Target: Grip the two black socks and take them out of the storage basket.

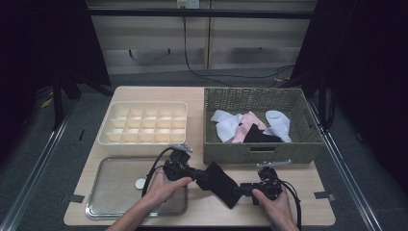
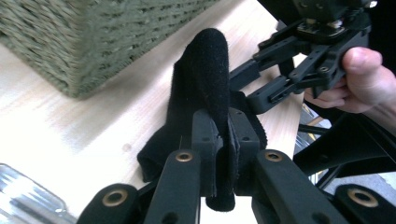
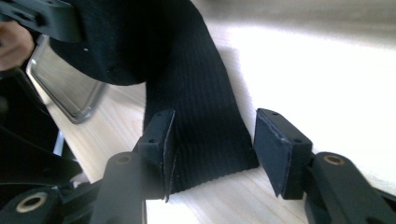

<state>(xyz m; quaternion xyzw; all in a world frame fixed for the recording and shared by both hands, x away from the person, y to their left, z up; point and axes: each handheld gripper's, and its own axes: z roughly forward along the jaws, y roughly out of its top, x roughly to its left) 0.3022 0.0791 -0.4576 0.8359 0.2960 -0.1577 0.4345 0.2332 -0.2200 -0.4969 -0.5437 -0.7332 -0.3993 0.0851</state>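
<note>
One black sock (image 1: 220, 182) is stretched between both grippers: it is pinched by the left gripper (image 2: 219, 154), while its cuff lies between the spread jaws of the right gripper (image 3: 212, 154).

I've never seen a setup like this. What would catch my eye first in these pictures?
Most striking is the black sock stretched between two hand-held tools at the table's near edge: the left gripper is clamped on one end, while the right gripper stands open around the other end. Behind sit a woven basket of white, pink and black socks on the right and a cream divided tray on the left.
</note>
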